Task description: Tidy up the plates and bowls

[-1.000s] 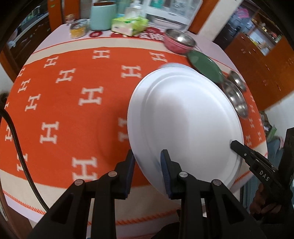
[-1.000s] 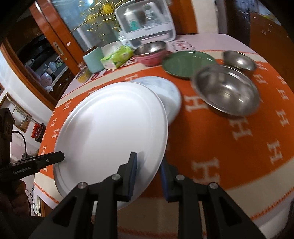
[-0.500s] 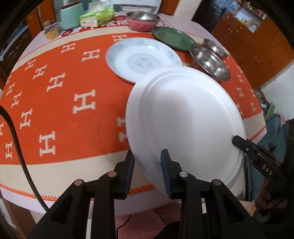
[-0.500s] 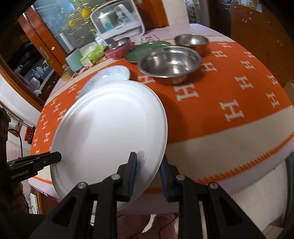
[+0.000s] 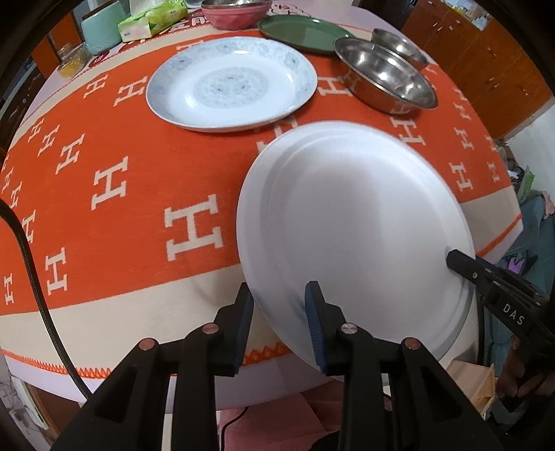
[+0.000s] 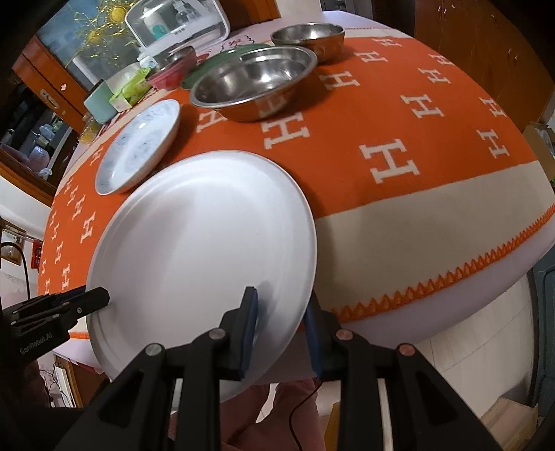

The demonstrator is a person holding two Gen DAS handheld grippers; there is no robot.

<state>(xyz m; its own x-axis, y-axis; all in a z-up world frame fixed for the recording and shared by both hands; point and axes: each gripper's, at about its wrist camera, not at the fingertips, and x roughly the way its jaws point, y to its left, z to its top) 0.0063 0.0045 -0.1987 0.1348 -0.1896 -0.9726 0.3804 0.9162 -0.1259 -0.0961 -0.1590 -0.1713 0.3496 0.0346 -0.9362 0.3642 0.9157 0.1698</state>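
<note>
A large white plate (image 5: 353, 222) (image 6: 208, 243) hangs tilted over the near edge of the round table, held by both grippers at opposite rims. My left gripper (image 5: 279, 326) has its blue pads on either side of the near rim; its tip also shows in the right wrist view (image 6: 104, 296). My right gripper (image 6: 281, 328) clamps the other rim and shows in the left wrist view (image 5: 451, 258). Both pairs of jaws are opening slightly with the rim still between them. A blue-patterned plate (image 5: 230, 83) (image 6: 138, 145) lies on the cloth behind.
At the back stand a large steel bowl (image 5: 385, 76), a small steel bowl (image 5: 399, 43), a green plate (image 5: 305, 33), a pink bowl (image 5: 236, 14), a tissue pack (image 5: 152, 20) and a mint canister (image 5: 100, 33). The orange tablecloth (image 5: 121, 194) covers the table.
Both grippers carried the white plate back toward the table's near edge and lower. The patterned plate, hidden behind it before, has come into full view.
</note>
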